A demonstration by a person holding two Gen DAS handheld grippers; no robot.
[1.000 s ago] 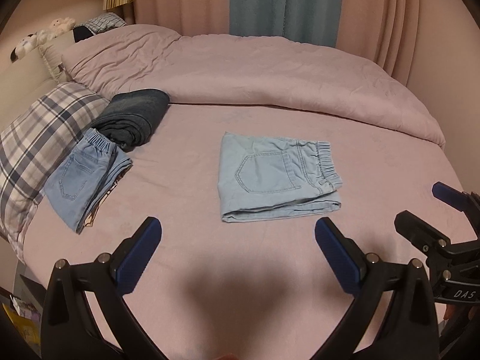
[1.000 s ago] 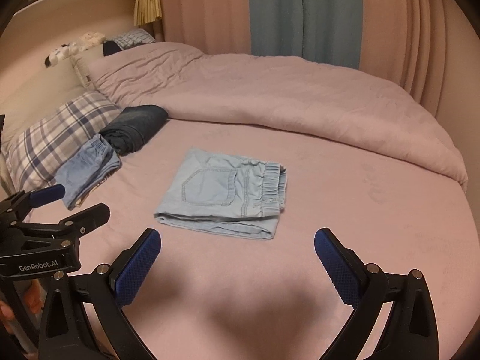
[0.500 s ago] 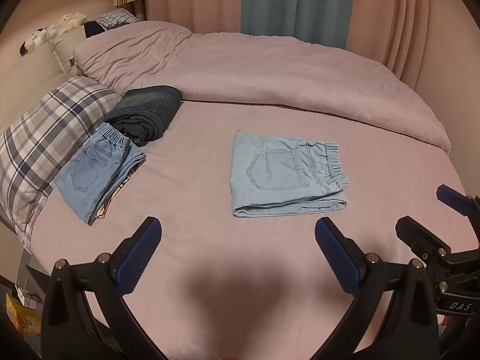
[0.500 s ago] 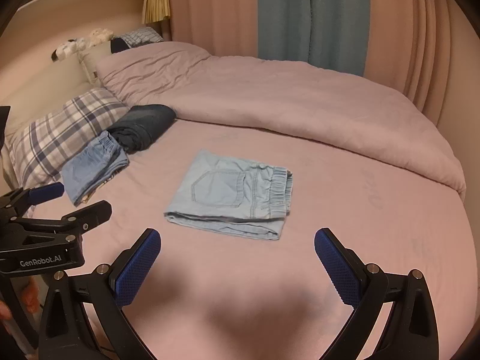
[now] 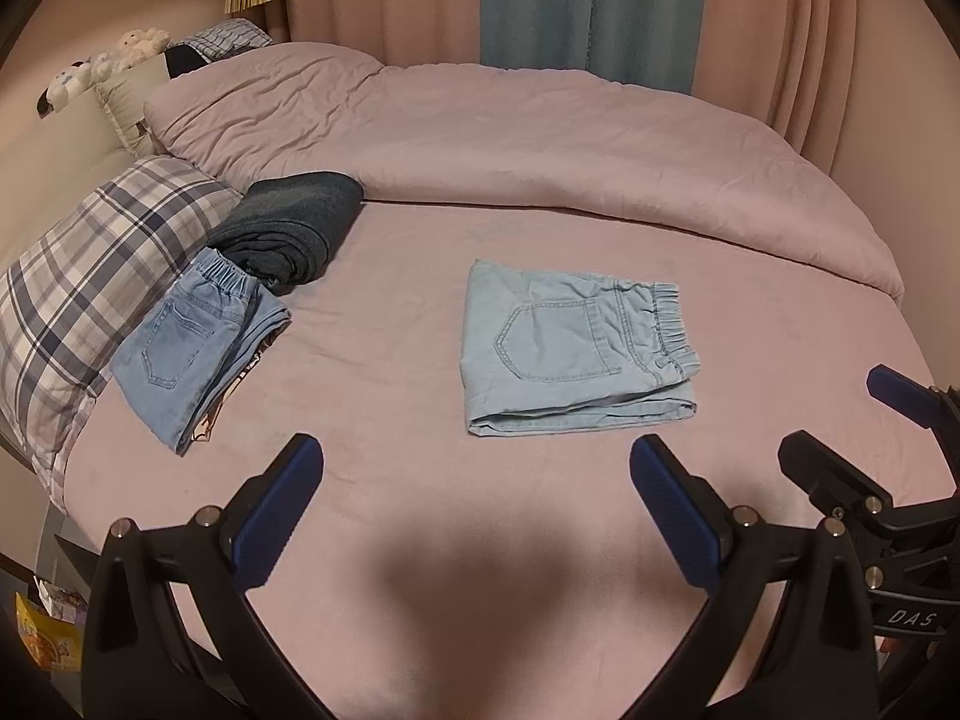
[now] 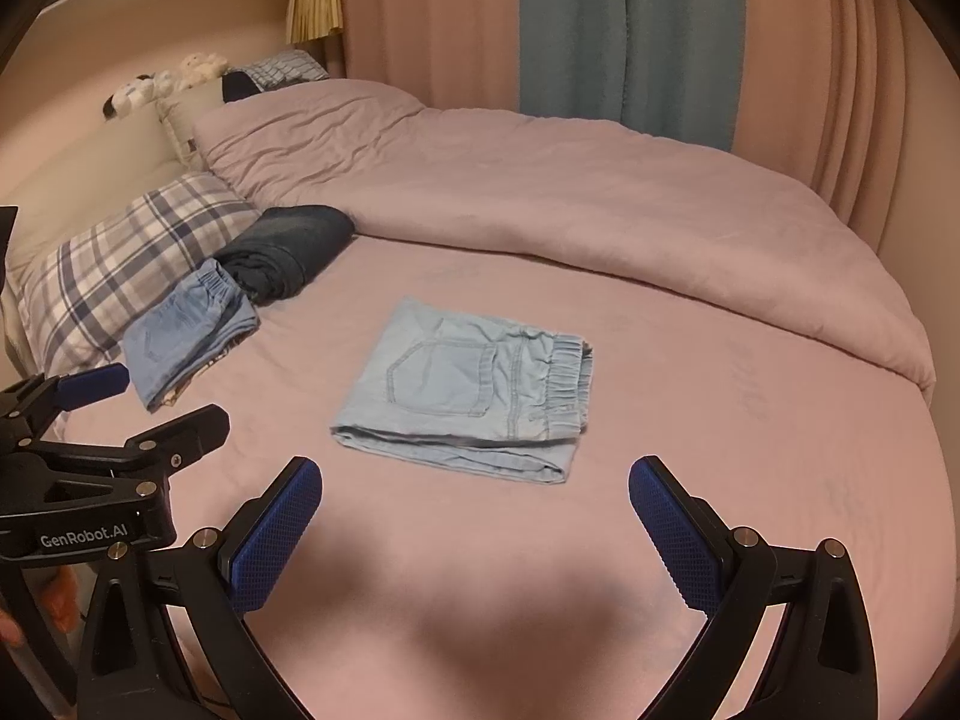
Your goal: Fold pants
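Observation:
Light blue denim pants lie folded into a neat rectangle on the pink bed sheet, back pocket up, elastic waistband to the right. They also show in the right wrist view. My left gripper is open and empty, held above the sheet in front of the pants. My right gripper is open and empty too, just in front of the pants. Each gripper shows at the edge of the other's view, the right gripper and the left gripper.
Folded blue jeans and a rolled dark garment lie at the left by a plaid pillow. A pink duvet is heaped across the back. Curtains hang behind. The bed's left edge drops to the floor.
Both grippers have drawn back and risen from the folded pants, which look smaller and farther away. Both stay open. The pants have not moved.

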